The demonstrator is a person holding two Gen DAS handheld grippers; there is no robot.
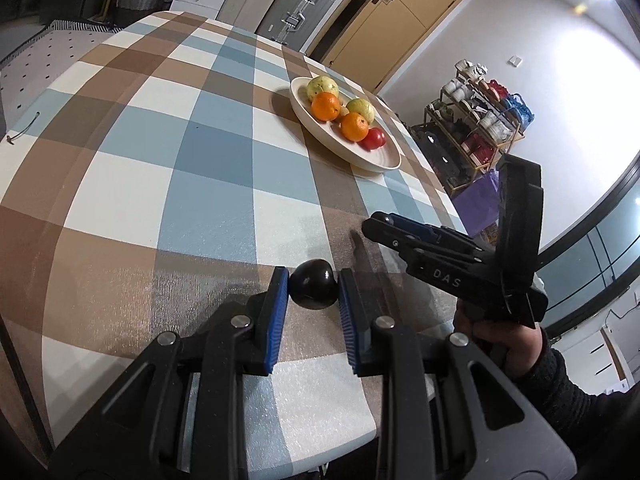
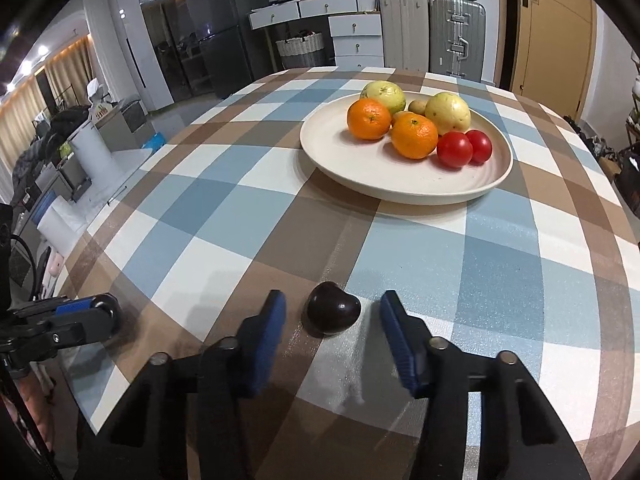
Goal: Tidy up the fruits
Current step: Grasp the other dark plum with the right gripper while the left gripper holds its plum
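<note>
My left gripper [image 1: 313,278] is shut on a dark plum [image 1: 312,290], its blue pads pressing both sides, low over the near part of the checked table. In the right wrist view another dark plum [image 2: 332,314] lies on the cloth between the fingers of my right gripper [image 2: 333,300], which is open, with a gap on each side. Further back stands a cream plate [image 2: 420,184] holding two oranges [image 2: 414,136], two yellow-green fruits [image 2: 448,112] and two red fruits [image 2: 454,150]. The plate [image 1: 360,156] also shows in the left view.
The right gripper [image 1: 372,222], held by a hand [image 1: 512,344], reaches in just right of my left fingers. The left gripper [image 2: 104,312] sits at the left edge of the right view. A shoe rack [image 1: 476,120], suitcases [image 2: 456,36] and drawers stand past the table edges.
</note>
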